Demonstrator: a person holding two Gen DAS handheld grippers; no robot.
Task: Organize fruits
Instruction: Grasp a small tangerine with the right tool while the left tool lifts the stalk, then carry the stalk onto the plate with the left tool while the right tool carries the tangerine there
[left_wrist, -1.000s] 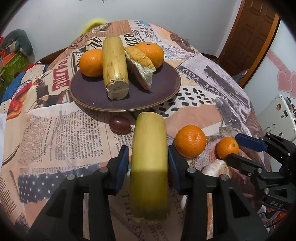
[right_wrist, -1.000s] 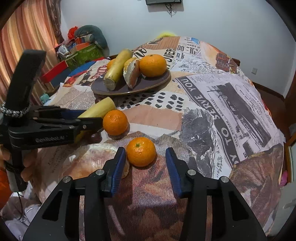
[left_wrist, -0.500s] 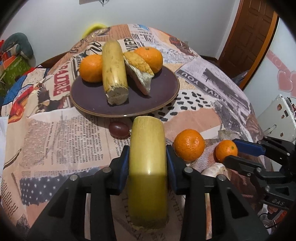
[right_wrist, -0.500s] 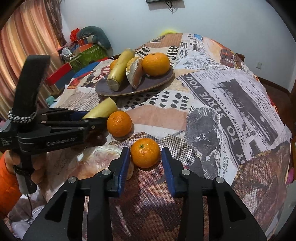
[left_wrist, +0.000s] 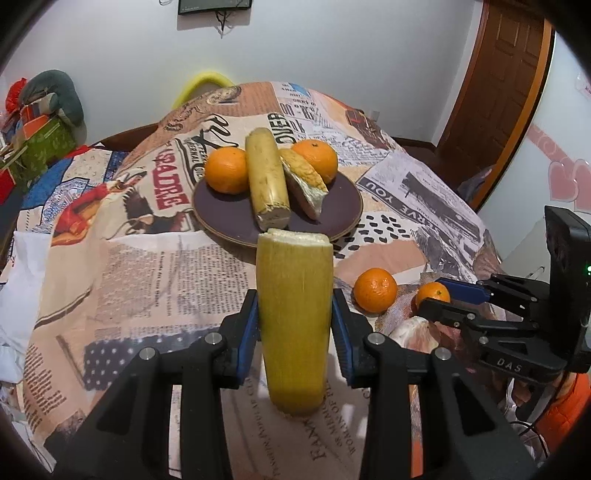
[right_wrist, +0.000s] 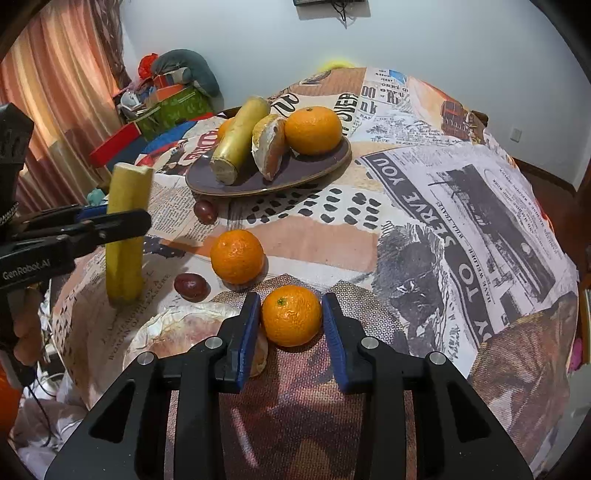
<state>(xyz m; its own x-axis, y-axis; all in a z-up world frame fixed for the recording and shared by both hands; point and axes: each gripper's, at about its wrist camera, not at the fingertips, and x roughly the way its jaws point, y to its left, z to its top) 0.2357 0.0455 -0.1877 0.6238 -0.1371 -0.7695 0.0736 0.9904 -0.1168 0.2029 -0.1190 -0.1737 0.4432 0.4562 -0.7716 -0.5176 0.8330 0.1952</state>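
Yellow banana piece (left_wrist: 294, 317) upright between left gripper (left_wrist: 294, 330) pads, pinched.

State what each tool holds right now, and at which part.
The left tool clamps the yellow banana piece around its middle, lifted upright. The right tool straddles an orange on the table; whether it grips yet cannot be told.

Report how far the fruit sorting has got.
Done: the purple plate holds two oranges, a banana piece and a pomelo wedge. In hand: the left tongs grip a banana half; the right tongs bracket an orange. Left on the cloth: another orange, two dark red fruits and a pomelo piece.
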